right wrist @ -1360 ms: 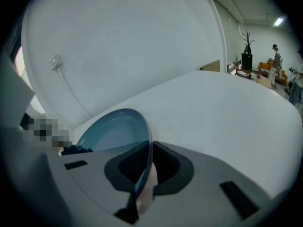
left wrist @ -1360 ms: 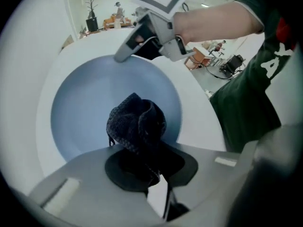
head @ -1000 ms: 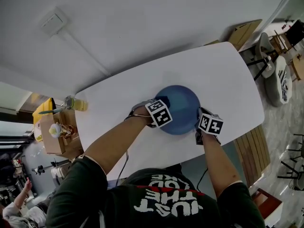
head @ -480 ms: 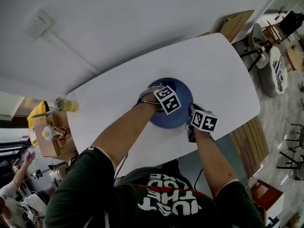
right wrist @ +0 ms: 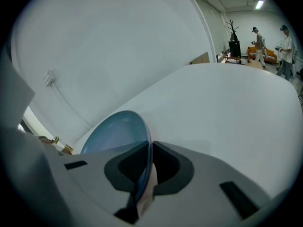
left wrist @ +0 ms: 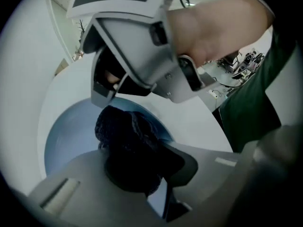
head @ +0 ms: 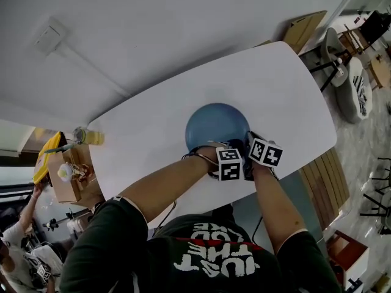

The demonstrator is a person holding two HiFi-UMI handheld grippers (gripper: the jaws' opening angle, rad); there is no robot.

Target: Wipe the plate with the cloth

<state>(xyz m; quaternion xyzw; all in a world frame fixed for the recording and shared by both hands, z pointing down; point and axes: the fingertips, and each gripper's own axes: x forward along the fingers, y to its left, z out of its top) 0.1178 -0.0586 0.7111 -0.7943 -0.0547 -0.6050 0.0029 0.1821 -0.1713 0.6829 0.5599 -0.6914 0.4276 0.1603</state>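
Dark, nubbly knit cloth (left wrist: 125,136) sits bunched in the left gripper (left wrist: 142,174), whose jaws are clamped on it at the near edge of the plate (head: 215,126). The right gripper (right wrist: 149,171) pinches the plate's thin rim, jaws almost together, steadying it on the desk (head: 146,139). Wiping looks under way. Most of the smooth, round blue face lies ahead of the cloth. The desk is white, matte and round-cornered.

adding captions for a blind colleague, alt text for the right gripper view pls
The right gripper is shut on the near rim of a blue plate, over a white table. Two people stand far off at the upper right.
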